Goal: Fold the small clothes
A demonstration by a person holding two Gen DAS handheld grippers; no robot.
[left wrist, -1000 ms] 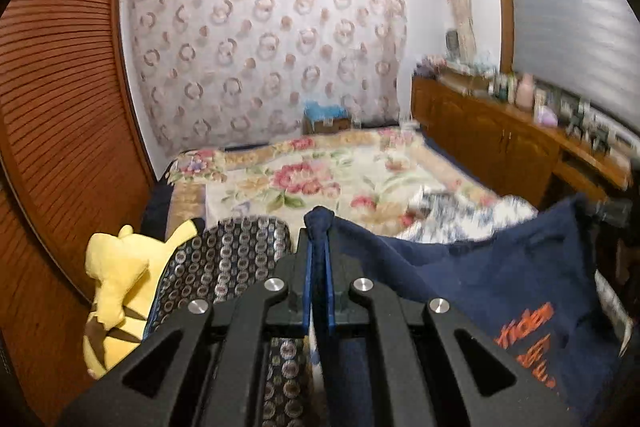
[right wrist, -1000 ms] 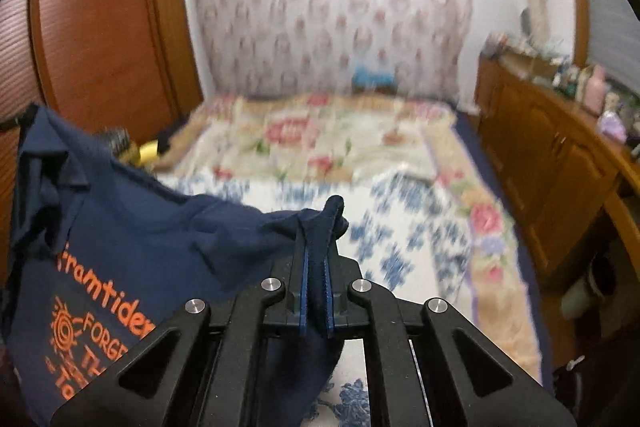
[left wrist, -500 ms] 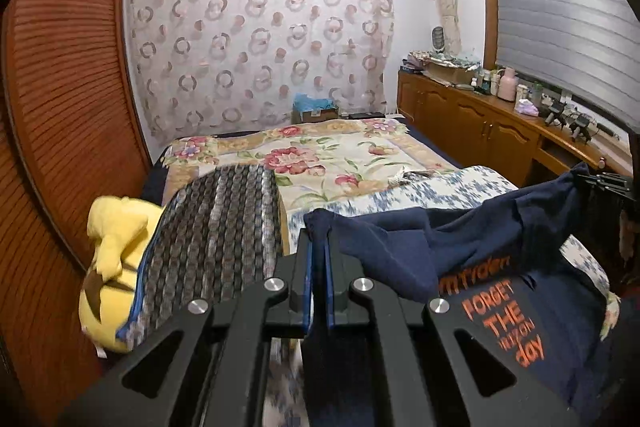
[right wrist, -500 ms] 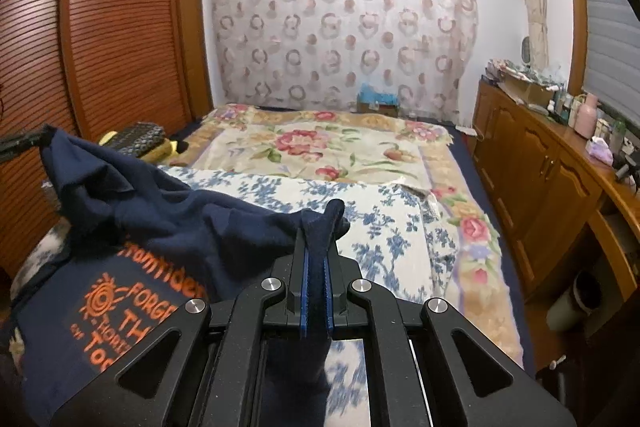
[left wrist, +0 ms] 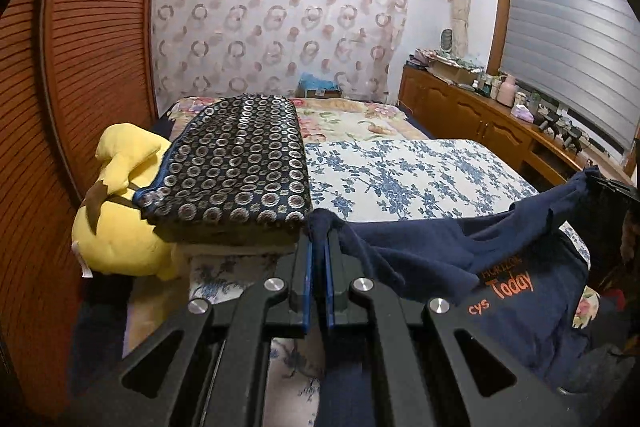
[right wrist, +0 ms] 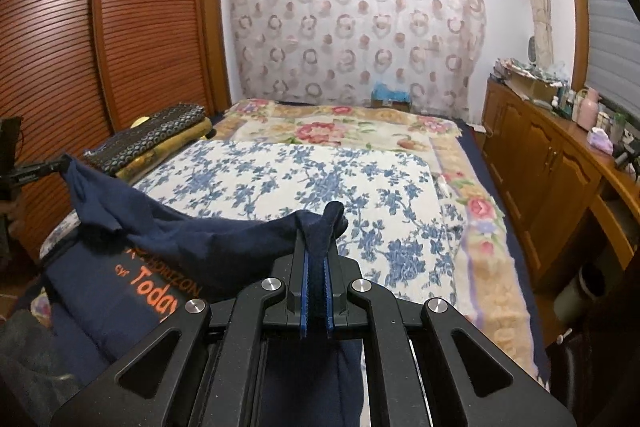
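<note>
Ahead of both grippers stretches the bed, a broad flat rectangle under a soft cream blanket with pink roses and a fringed edge. Over its near half lies a smooth white sheet printed with blue sprigs, directly beyond the fingertips of each gripper.

To the left of the left gripper a thick, square-edged folded cushion in dark woven cloth with silvery rings lies on the bed's side; a rounded yellow plush toy bulges out beside and partly under it.

The navy T-shirt, limp cotton knit with orange printed lettering, hangs slack between the two grippers, sagging in soft folds just above the near end of the blue-sprigged sheet.

The left gripper, black angular arms with blue pads, has its jaws pinched together on a bunched edge of the shirt, the fabric poking up past the tips. The right gripper is likewise clamped tight on the shirt's other end, a small dark wad standing above its pads.
</note>
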